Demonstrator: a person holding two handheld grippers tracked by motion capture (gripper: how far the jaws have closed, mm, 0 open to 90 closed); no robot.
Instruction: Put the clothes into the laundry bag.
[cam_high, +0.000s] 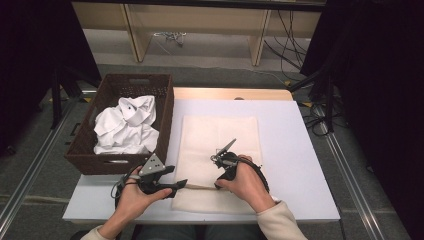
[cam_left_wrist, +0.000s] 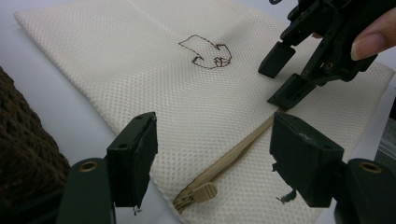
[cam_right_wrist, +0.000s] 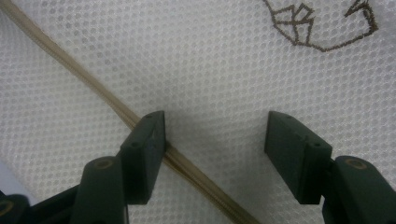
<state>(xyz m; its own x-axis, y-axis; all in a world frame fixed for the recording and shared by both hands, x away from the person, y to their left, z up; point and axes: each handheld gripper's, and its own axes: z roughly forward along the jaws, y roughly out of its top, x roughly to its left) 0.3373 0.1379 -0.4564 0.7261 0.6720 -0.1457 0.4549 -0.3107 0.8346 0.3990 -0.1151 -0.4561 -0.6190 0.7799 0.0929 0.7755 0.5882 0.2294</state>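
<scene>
A cream mesh zip bag (cam_high: 220, 135) lies flat in the middle of the white table (cam_high: 295, 150). Its tan zipper (cam_left_wrist: 238, 154) runs along the near side, with the pull tab (cam_left_wrist: 201, 192) at the end nearest my left gripper (cam_left_wrist: 212, 149). That gripper (cam_high: 180, 185) is open, low over the bag's near left corner, with the tab between its jaws but untouched. My right gripper (cam_high: 220, 184) points down onto the bag, open. In the right gripper view its jaws (cam_right_wrist: 215, 144) straddle the mesh, the left one over the zipper (cam_right_wrist: 93, 88). The right gripper (cam_left_wrist: 282, 77) sits just beyond the zipper.
A dark wicker basket (cam_high: 165, 125) holding crumpled white clothing (cam_high: 125, 125) stands at the table's left edge, close to my left hand. A brown stitched emblem (cam_left_wrist: 208, 56) marks the bag's middle. Bare table lies right of the bag.
</scene>
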